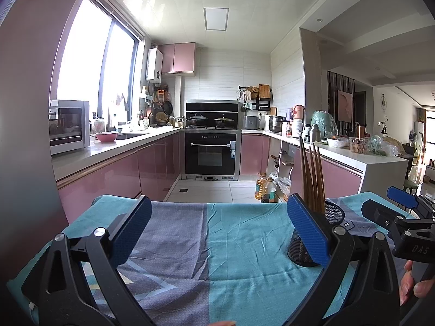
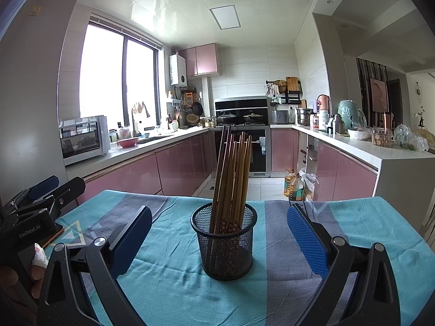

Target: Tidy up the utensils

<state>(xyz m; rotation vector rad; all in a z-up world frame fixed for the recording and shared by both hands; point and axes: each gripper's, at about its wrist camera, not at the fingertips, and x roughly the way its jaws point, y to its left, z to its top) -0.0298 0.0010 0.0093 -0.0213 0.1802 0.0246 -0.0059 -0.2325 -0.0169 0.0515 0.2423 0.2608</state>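
A kitchen with pink cabinets fills the background, a black oven (image 2: pixel 240 149) at its far wall. In front lies a bench draped in a teal and grey cloth (image 2: pixel 174 271), its near edge cut off by both frames.

On the cloth stands a black mesh cup (image 2: pixel 225 241), upright, the landmark here. In the right wrist view it sits in the middle, ahead of and between the two blue-padded fingers of the right claw (image 2: pixel 220 240), which are spread wide and touch nothing. A bundle of brown wooden chopsticks (image 2: pixel 232 174) stands inside the cup, leaning slightly right, tips above the rim. Their lower ends show only dimly through the mesh; a flowered pattern marks a few.

In the left wrist view the cup (image 1: pixel 333 213) is to the right, largely hidden behind the right finger of the left claw (image 1: pixel 218 229); only its rim and lower side show. Whether that finger touches the cup is unclear. The left claw is also spread wide, holding nothing, with bare cloth (image 1: pixel 217 244) between its fingers. The chopsticks (image 1: pixel 312 174) rise above that finger.

Left of the cup in the right wrist view, the left claw's black body appears at the frame edge, with something thin and brown under it, too hidden to identify.
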